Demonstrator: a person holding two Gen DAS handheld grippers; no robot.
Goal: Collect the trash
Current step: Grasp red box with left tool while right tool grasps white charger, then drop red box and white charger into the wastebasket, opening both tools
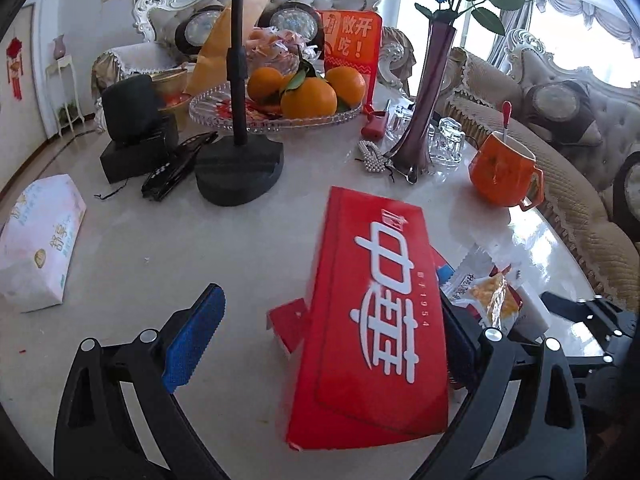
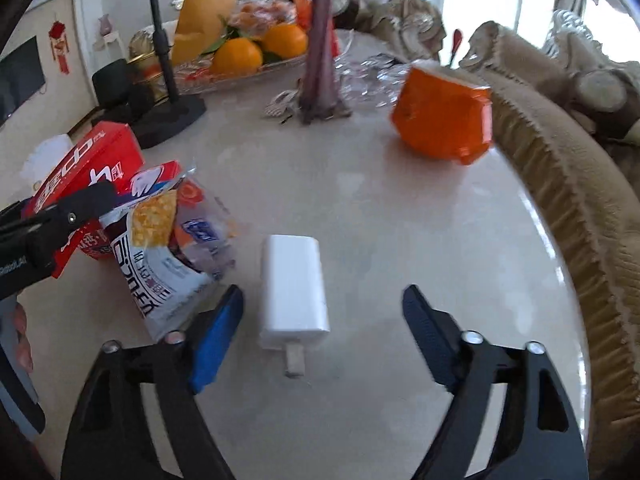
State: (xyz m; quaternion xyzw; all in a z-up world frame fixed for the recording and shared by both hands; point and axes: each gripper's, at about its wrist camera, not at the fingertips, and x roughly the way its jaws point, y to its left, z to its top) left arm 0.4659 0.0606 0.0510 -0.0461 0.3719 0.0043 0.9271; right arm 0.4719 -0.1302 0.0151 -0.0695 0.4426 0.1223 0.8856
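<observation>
A pale marble desk [image 1: 248, 240] filled both views, crowded at the top of the frame with a glass fruit tray [image 1: 276, 116] of oranges [image 1: 308, 98], a black stand [image 1: 239, 168], a purple vase [image 1: 424, 96] and an orange mug [image 1: 502, 168] at upper right. In the left wrist view a long red carton [image 1: 372, 320] with white characters ran from center to the lower middle of the frame, lying between the spread fingers of the left gripper [image 1: 332, 332]; its right edge sat against the right finger, while the blue-padded left finger stood apart from it. A white tissue pack [image 1: 38, 244] lay at the left edge. Beside the carton, at right, lay a crumpled snack wrapper [image 1: 486, 292]. In the right wrist view the same wrapper [image 2: 168, 248] sat at center left, just beside a white charger [image 2: 292, 292] lying flat in the lower middle of the frame. The right gripper [image 2: 322, 308] was held wide apart, the charger between its fingers nearer the left one, touching neither.
</observation>
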